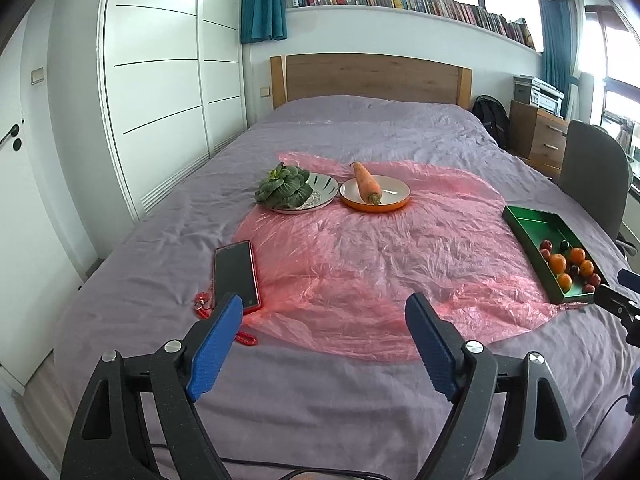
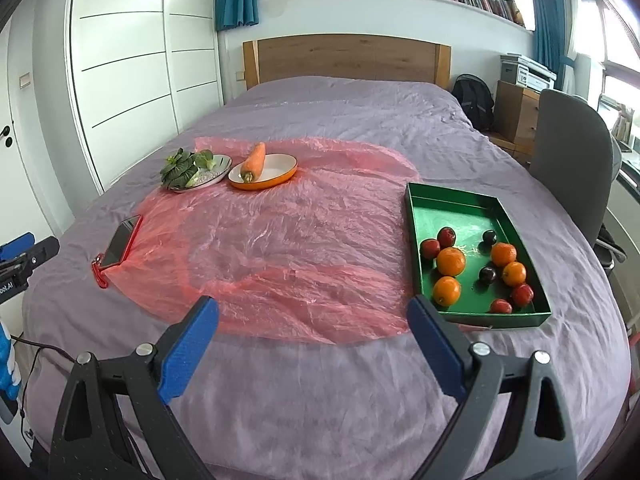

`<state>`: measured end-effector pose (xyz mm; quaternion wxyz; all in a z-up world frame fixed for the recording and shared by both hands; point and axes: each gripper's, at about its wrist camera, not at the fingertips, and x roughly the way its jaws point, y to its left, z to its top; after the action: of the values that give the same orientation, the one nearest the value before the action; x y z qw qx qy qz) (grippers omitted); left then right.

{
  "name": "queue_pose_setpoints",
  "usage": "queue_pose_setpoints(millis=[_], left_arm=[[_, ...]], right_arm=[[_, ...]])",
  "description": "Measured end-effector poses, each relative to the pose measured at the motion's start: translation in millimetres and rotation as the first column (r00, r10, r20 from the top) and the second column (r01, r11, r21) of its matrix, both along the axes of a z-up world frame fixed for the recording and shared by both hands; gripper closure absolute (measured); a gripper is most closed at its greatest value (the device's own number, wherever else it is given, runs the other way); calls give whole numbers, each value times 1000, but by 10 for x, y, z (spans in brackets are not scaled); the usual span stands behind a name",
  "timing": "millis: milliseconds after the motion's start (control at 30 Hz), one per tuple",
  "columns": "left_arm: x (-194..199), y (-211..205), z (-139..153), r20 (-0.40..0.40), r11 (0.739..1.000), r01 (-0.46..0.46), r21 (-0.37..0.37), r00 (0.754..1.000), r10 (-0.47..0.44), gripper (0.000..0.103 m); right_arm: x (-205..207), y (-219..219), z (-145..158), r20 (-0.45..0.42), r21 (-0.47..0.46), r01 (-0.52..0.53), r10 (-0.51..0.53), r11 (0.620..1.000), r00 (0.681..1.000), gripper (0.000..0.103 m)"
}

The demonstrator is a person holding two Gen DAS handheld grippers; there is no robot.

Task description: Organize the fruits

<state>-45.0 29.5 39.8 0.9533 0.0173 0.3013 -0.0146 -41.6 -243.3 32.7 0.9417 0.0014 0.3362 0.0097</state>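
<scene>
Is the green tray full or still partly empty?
Partly empty. The green rectangular tray holds oranges and dark red fruits only in its near half; the far half shows bare green floor.

purple bed (image 2: 320, 392) bears pink plastic sheet (image 2: 288, 240), phone (image 2: 120, 244)

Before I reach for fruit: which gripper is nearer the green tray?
Right. The right gripper has the green tray just beyond its right finger; the left gripper sits farther left, near the phone.

Right gripper (image 2: 312, 316) fingers (image 2: 188, 350) spread wide over the bed (image 2: 320, 400), nothing between them, green tray (image 2: 452, 200) of oranges (image 2: 451, 261) just beyond the right finger, pink plastic sheet (image 2: 280, 248) ahead
</scene>
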Motion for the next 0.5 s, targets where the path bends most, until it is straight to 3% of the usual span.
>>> queue_pose_setpoints(millis=[500], left_arm=[[24,-64,-21,-24,1000,14,-13,1000,-14,23]], right_arm=[[-29,-156,-4,9,4,39,-39,999,999,0]])
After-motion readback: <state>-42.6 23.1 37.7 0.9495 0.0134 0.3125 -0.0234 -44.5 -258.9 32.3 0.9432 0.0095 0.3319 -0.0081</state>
